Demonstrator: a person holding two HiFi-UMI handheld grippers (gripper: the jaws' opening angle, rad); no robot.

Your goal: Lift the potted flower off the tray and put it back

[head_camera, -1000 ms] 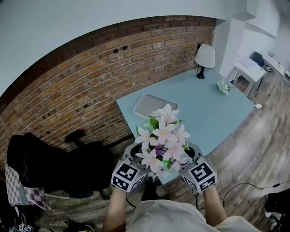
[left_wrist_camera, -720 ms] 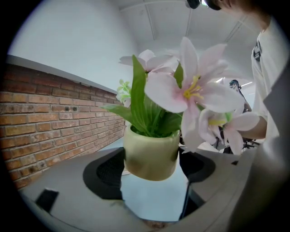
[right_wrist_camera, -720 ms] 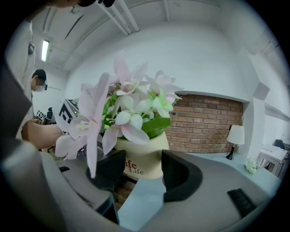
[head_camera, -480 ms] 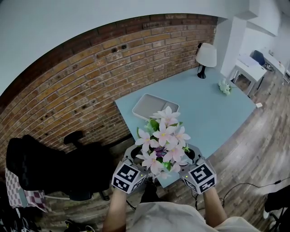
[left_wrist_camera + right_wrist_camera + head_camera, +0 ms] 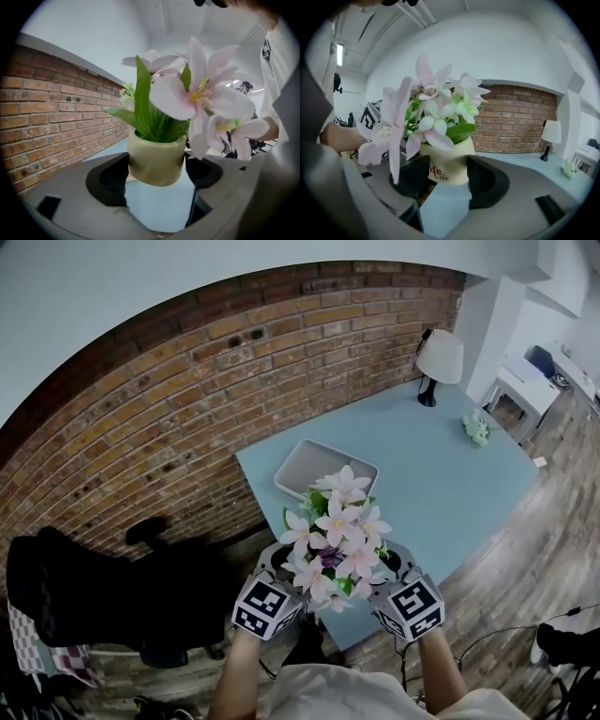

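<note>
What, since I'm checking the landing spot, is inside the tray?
Nothing shows inside the tray: its visible floor is bare. The blooms of the potted flower cover its near edge, so that strip cannot be checked.

potted flower edged slightly closer to the tray

Pot lettering partly behind right gripper jaw, possibly "Life" twice.

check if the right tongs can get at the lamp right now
Probably not. The right tongs are shut on the pot, sharing it with the left tongs by the near corner of the table, and the lamp stands at the far corner.
</note>
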